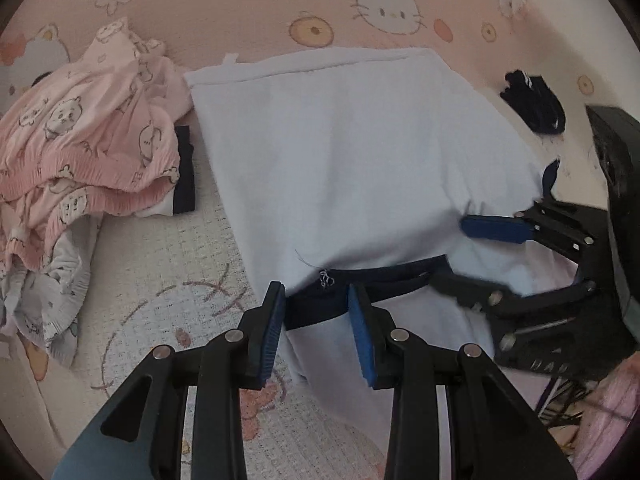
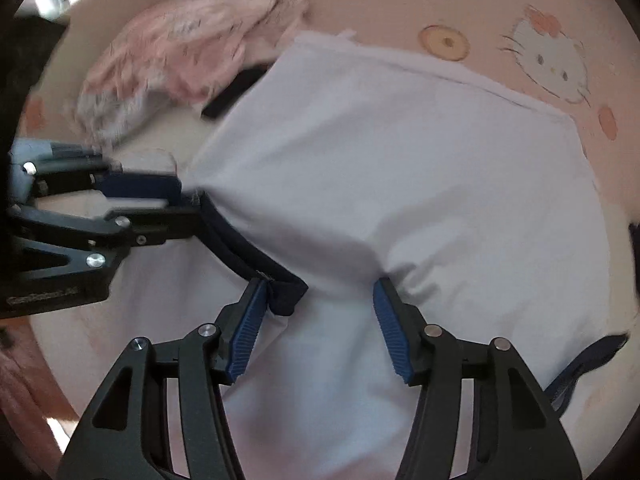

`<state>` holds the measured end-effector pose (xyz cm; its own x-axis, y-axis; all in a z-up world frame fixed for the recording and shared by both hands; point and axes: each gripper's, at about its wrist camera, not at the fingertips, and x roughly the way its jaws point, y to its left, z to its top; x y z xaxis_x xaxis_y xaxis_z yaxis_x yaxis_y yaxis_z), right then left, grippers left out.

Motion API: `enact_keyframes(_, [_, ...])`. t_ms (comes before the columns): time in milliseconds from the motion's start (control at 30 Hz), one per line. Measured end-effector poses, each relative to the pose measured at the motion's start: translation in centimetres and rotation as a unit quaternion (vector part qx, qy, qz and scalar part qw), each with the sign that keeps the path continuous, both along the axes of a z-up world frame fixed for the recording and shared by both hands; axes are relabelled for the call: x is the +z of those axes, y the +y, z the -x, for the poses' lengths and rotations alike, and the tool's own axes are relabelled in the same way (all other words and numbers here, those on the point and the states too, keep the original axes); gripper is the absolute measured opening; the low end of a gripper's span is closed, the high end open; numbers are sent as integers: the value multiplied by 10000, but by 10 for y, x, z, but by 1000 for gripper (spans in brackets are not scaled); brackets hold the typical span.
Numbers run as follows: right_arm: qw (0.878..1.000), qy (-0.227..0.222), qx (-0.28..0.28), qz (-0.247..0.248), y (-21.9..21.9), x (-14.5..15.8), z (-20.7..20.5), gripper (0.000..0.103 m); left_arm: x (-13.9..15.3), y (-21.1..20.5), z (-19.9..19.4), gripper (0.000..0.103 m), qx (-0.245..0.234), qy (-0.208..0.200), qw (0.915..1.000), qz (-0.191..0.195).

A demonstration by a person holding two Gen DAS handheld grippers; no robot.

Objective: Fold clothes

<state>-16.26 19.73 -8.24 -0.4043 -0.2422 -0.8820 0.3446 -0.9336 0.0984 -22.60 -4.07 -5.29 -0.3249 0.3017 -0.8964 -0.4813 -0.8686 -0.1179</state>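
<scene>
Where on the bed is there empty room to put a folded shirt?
Bare sheet lies below the pink pajama pile, left of the white shirt. Another strip runs beyond the shirt's far edge. Crowded: the pile, the dark socks, and both grippers.

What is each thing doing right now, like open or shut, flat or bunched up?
white shirt: spread out, near edge lifted and bunched
navy collar: between the left fingers
left gripper: open
right gripper: open
pink pajamas: crumpled pile
dark socks: bunched, lying beside the shirt
</scene>
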Motion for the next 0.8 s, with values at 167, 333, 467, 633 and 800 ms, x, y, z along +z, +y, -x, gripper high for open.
enact_keyframes(167, [9993, -222, -263, 137, 19, 10, -22, 56, 20, -9, -25, 34, 796, -436, 9954, -311])
enact_keyframes(333, [9961, -723, -502, 104, 40, 6, -57, 57, 11, -2, -76, 35, 1138, -781, 9902, -231])
enact_keyframes(467, [9928, -1013, -639, 27, 54, 2, -85, 57, -8, 23, -112, 35, 890, -1008, 9909, -72])
enact_keyframes(633, [9954, -726, -466, -408, 57, -7, -115, 58, -28, 60, -154, 36, 464, -490, 9910, 1160])
enact_keyframes(800, [9935, -773, -305, -784, 58, -7, -137, 58, -19, 72, -179, 40, 282, 16, 9890, 1455])
